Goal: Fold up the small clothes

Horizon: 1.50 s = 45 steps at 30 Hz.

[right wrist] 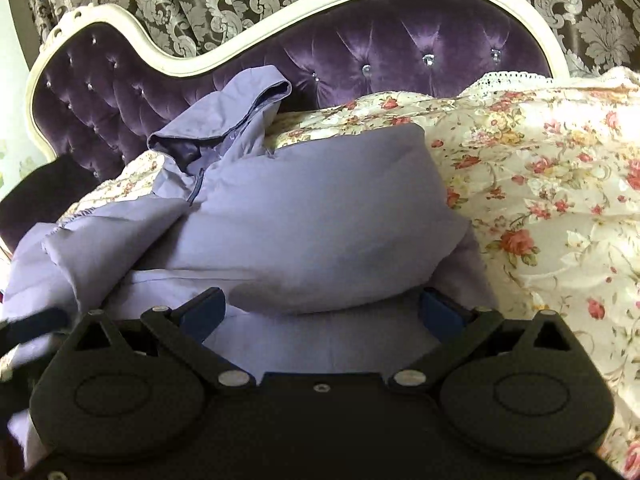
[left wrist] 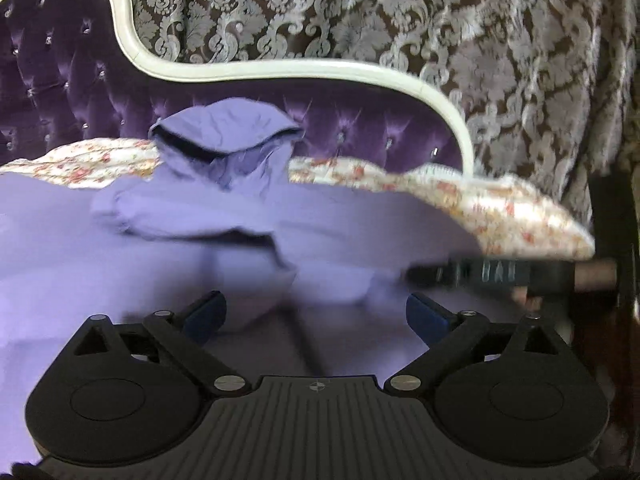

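A lilac hooded padded jacket point(left wrist: 208, 216) lies on a sofa, its hood point(left wrist: 224, 136) propped against the backrest. In the right wrist view the jacket point(right wrist: 320, 220) has a puffy part folded over its body, with the hood point(right wrist: 224, 120) at the upper left. My left gripper point(left wrist: 316, 312) is open, its blue pads wide apart just above the jacket's fabric. My right gripper point(right wrist: 320, 308) is open too, its pads either side of the folded bulge's near edge. The right gripper also shows blurred in the left wrist view point(left wrist: 480, 272).
A floral quilted cover point(right wrist: 540, 184) lies over the seat under and to the right of the jacket. The purple tufted backrest point(right wrist: 400, 52) with a white frame stands behind. A patterned curtain point(left wrist: 400, 12) hangs beyond. A dark cushion point(right wrist: 40, 192) sits at the far left.
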{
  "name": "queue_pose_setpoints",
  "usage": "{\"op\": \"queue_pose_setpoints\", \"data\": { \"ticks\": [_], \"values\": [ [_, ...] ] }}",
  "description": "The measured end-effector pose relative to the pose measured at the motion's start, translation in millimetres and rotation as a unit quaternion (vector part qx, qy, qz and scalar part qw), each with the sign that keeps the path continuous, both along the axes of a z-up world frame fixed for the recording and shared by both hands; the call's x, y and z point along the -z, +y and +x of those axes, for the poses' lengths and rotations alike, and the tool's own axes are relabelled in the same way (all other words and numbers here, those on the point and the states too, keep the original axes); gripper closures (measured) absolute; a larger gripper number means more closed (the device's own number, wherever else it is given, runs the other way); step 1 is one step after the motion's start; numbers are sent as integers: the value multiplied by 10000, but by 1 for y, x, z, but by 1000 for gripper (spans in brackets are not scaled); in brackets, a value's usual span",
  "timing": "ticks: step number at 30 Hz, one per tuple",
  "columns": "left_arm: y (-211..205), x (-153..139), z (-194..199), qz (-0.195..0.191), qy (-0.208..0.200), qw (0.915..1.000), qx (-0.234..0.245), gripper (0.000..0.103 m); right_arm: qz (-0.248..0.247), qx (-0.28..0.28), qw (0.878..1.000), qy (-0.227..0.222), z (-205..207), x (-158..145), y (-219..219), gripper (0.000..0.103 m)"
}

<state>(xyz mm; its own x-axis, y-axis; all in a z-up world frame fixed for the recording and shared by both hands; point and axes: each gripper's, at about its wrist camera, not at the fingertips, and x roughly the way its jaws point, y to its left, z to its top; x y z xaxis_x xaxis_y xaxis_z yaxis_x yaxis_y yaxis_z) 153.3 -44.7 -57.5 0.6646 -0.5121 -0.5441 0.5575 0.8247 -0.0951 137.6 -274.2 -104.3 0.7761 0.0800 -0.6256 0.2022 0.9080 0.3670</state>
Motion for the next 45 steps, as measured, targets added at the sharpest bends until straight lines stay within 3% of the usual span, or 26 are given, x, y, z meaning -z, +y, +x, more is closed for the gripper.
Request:
{"op": "queue_pose_setpoints", "data": {
  "ticks": [5, 12, 16, 18, 22, 26, 29, 32, 35, 36, 37, 38, 39, 42, 45],
  "values": [
    [26, 11, -4, 441, -110, 9981, -425, 5, -320, -184, 9992, -181, 6, -18, 13, 1],
    [55, 20, 14, -146, 344, 9953, -892, 5, -906, -842, 9906, -584, 27, -50, 56, 1],
    [48, 20, 16, -57, 367, 9955, -875, 1, -1553, -1049, 9796, -719, 34, -64, 83, 1],
    [45, 22, 15, 55, 329, 9955, -887, 1, -2114, -688, 9733, -580, 36, -69, 88, 1],
    [47, 24, 13, 74, 309, 9955, -896, 1, -2013, -261, 9776, -548, 32, -75, 73, 1],
    [54, 25, 11, -114, 341, 9952, -908, 1, -1970, -846, 9730, -857, 29, -80, 84, 1],
    [55, 24, 11, -168, 350, 9950, -915, 1, -2008, -1512, 9627, -1000, 35, -78, 111, 1],
    [55, 24, 11, -167, 349, 9950, -917, 1, -2329, -2200, 9406, -1126, 46, -74, 148, 1],
    [55, 24, 11, -148, 343, 9951, -917, 1, -2735, -2611, 9209, -952, 64, -62, 179, 3],
    [55, 24, 11, -141, 341, 9951, -918, 1, -2790, -2669, 9185, -853, 70, -57, 182, 13],
    [55, 24, 11, -138, 339, 9951, -918, 1, -2815, -2684, 9182, -751, 76, -53, 184, 43],
    [56, 24, 11, -141, 340, 9951, -917, 1, -2763, -2674, 9208, -658, 83, -50, 183, 61],
    [56, 23, 10, -145, 340, 9951, -917, 1, -2645, -2571, 9274, -631, 86, -50, 178, 88],
    [57, 23, 11, -184, 348, 9950, -914, 1, -1846, -1862, 9607, -909, 81, -65, 137, 88],
    [57, 23, 10, -195, 351, 9950, -912, 1, -1174, -1029, 9825, -1017, 63, -70, 87, 87]
  ]
}}
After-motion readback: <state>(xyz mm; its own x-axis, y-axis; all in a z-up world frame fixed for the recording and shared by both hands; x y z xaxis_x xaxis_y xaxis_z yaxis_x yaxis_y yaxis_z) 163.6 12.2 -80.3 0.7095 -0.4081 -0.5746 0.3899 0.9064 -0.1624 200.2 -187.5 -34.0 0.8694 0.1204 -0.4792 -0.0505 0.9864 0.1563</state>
